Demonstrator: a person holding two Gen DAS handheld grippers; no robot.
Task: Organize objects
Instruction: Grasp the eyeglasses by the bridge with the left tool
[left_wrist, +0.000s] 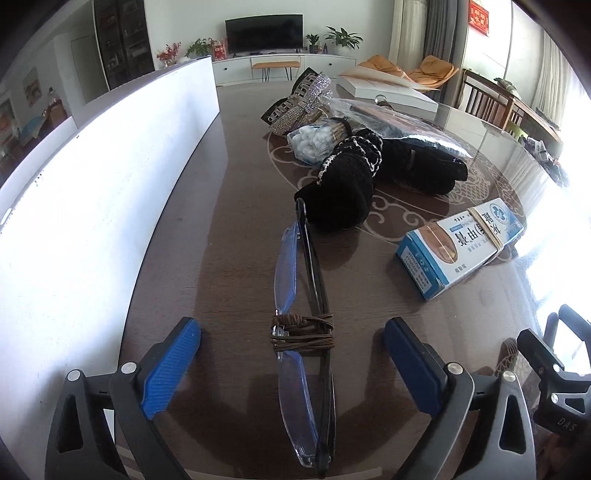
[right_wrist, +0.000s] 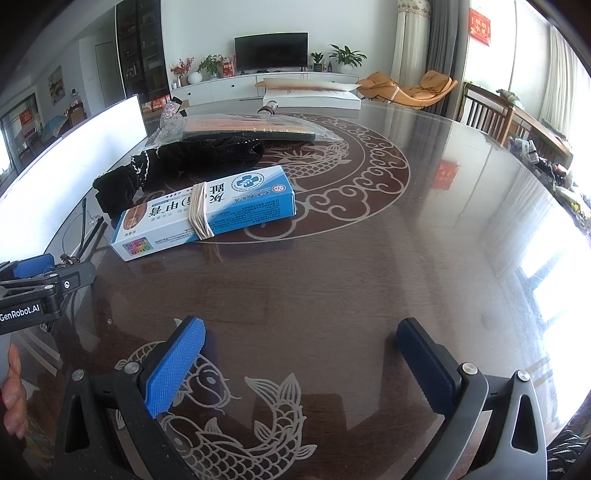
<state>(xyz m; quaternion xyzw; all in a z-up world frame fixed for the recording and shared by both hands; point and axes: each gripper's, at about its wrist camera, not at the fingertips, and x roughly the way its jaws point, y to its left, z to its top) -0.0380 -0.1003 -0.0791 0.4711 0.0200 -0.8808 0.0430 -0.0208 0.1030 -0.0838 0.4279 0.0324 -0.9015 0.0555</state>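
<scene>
Glasses (left_wrist: 303, 332) lie btwn wide-apart left claw (left_wrist: 291, 354); blue box (left_wrist: 461, 245) nearby; right claw (right_wrist: 301, 354) apart too

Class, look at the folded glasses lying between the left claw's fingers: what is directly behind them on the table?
Behind the glasses sits a black fabric bundle with beaded trim, touching the temple tip. Past it lie cotton swabs and a rhinestone clip. What the bundle covers cannot be seen.

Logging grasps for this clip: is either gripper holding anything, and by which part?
Nothing is held. Left gripper is open astride the folded glasses; right gripper is open over bare table.
</scene>
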